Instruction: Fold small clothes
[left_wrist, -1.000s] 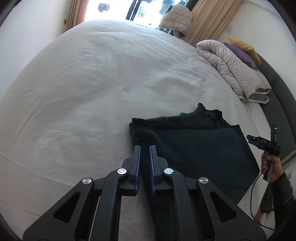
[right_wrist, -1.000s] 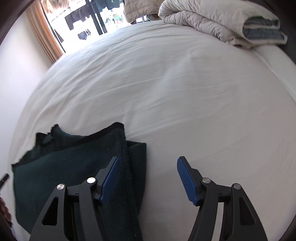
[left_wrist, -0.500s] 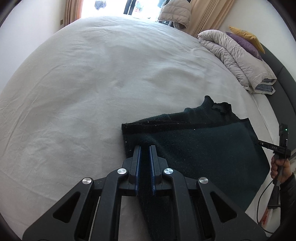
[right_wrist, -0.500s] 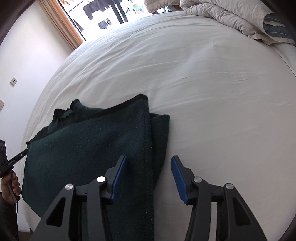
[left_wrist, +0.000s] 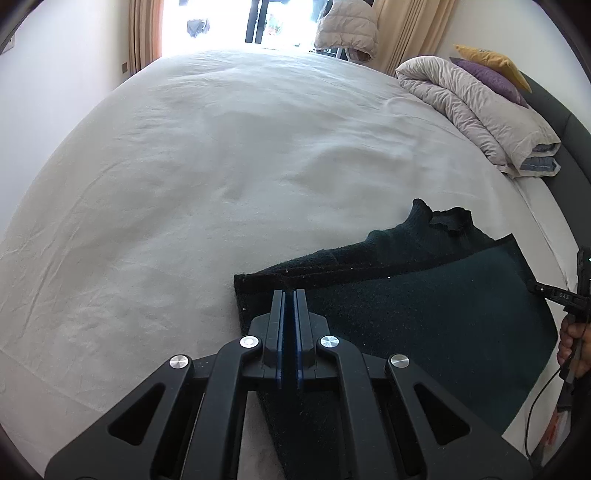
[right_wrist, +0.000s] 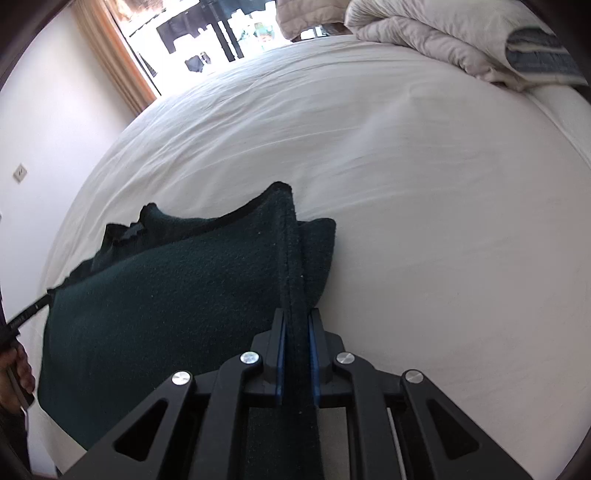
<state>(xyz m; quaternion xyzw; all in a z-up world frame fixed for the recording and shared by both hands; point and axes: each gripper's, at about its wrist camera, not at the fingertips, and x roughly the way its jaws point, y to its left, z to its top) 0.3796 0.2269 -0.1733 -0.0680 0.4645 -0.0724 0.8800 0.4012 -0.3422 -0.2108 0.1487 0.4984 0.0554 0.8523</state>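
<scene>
Garment: a dark green fleece garment (left_wrist: 424, 317) lay partly folded on the white bed sheet (left_wrist: 184, 184), near the bed's near edge; its ribbed collar (left_wrist: 448, 221) pointed toward the middle of the bed; in the right wrist view the garment (right_wrist: 166, 295) rose into a ridge along its right-hand side, with a lower layer showing beside the ridge.
Left gripper: the left gripper (left_wrist: 289, 295) was clenched over the garment's left corner, just inside the hem; the blue pads sat almost together, with dark cloth running under and between the fingers; it was pinching the fleece edge.
Right gripper: the right gripper (right_wrist: 295, 314) had the garment's folded right edge between its blue pads; its jaws were closing, and the pads already pressed the thick band of fleece from both sides.
Surroundings: a rolled beige duvet (left_wrist: 476, 110) lay at the far side of the bed, with a purple cushion (left_wrist: 487, 75) and a yellow cushion (left_wrist: 487, 59) behind it; a bright window (left_wrist: 207, 26) stood beyond the bed.
</scene>
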